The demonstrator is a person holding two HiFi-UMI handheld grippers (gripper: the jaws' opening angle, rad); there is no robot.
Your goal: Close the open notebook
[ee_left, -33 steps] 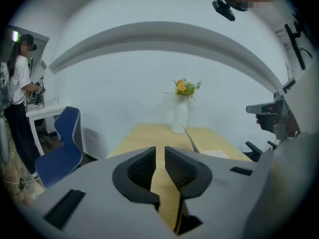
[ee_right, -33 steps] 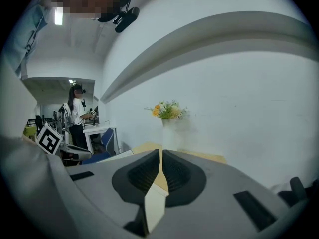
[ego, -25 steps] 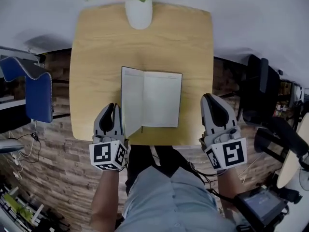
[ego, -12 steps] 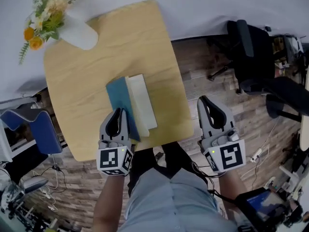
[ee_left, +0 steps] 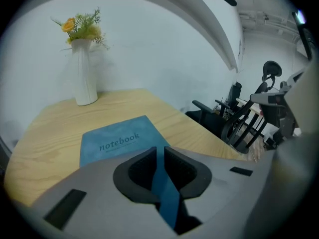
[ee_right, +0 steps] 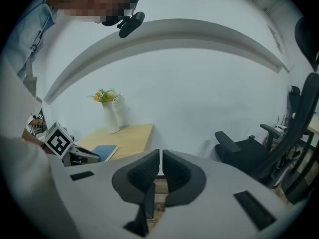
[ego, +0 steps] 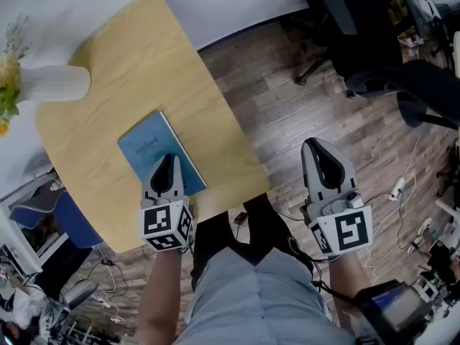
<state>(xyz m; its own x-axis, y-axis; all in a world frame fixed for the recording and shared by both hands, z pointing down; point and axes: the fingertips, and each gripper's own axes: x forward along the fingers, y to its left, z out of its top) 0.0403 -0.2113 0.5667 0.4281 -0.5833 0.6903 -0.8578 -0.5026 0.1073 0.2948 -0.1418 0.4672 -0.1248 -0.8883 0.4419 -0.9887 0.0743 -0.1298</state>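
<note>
The notebook (ego: 147,149) lies closed on the light wooden table (ego: 144,56), blue cover up, with "notebook" printed on it (ee_left: 117,141). My left gripper (ego: 165,162) hovers over the notebook's near corner; its jaws stand almost together with a thin slit and nothing between them (ee_left: 159,153). Whether it touches the cover I cannot tell. My right gripper (ego: 321,149) is off the table over the wooden floor, to the right, jaws shut and empty (ee_right: 160,156). The right gripper view also shows the notebook (ee_right: 103,152) far off at the left.
A white vase with flowers (ego: 54,83) stands at the table's far left end (ee_left: 84,86). Black office chairs (ego: 359,34) stand on the floor to the right. Cables and a blue chair (ego: 65,218) lie near the table's left side.
The notebook went from lying open, to half folded, to closed with its blue cover up. The left gripper now sits over the cover; the right gripper has moved away from the table's edge.
</note>
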